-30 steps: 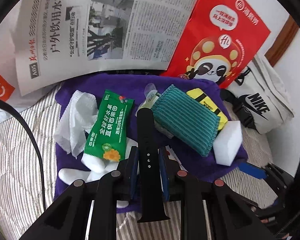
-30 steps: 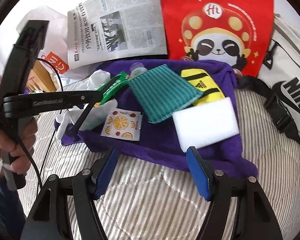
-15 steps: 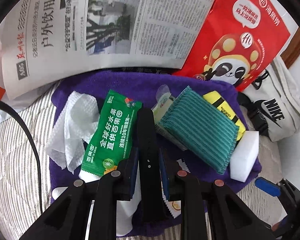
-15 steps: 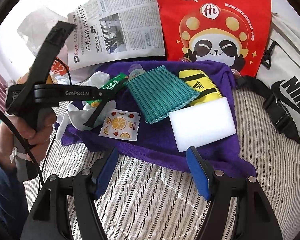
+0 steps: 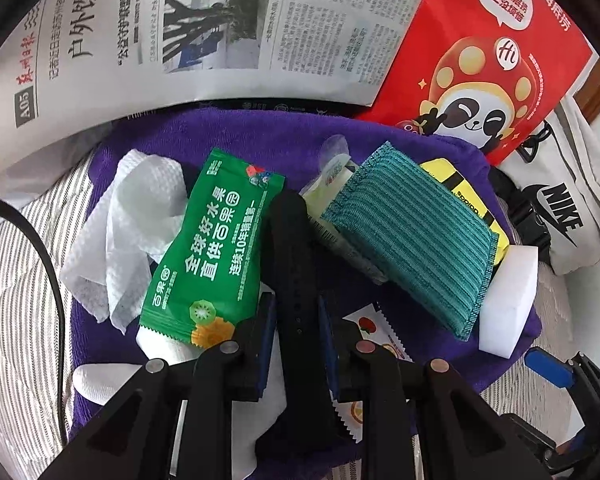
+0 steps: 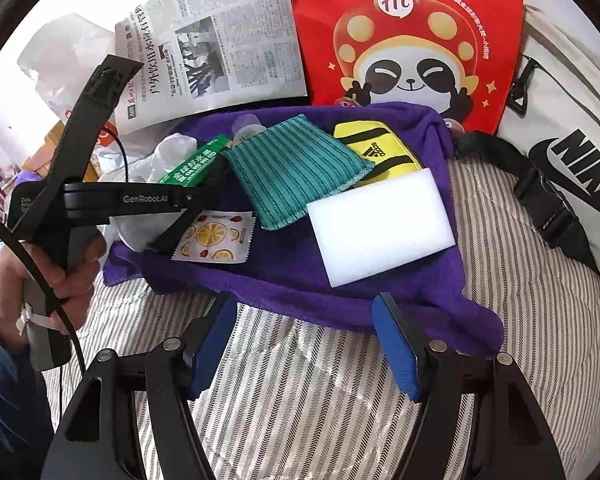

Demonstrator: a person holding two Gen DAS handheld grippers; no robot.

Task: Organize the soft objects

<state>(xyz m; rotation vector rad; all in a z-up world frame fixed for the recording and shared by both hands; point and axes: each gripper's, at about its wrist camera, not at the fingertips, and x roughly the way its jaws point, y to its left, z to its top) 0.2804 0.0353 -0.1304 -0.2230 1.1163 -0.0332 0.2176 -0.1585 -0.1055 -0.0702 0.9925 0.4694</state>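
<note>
Black strap (image 5: 296, 280) sits pinched in the left gripper (image 5: 296, 320); right gripper (image 6: 304, 340) gapes wide, empty.

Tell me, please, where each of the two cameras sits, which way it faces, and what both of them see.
Left wrist: sits on the left gripper, looking steeply down its fingers at the purple towel; the gripper is shut on a black strap.
Right wrist: sits on the right gripper, open above the striped bedding, facing the towel's near edge; the person's left hand shows.
Shared: towel, green packet, teal pad, white sponge, newspaper.
</note>
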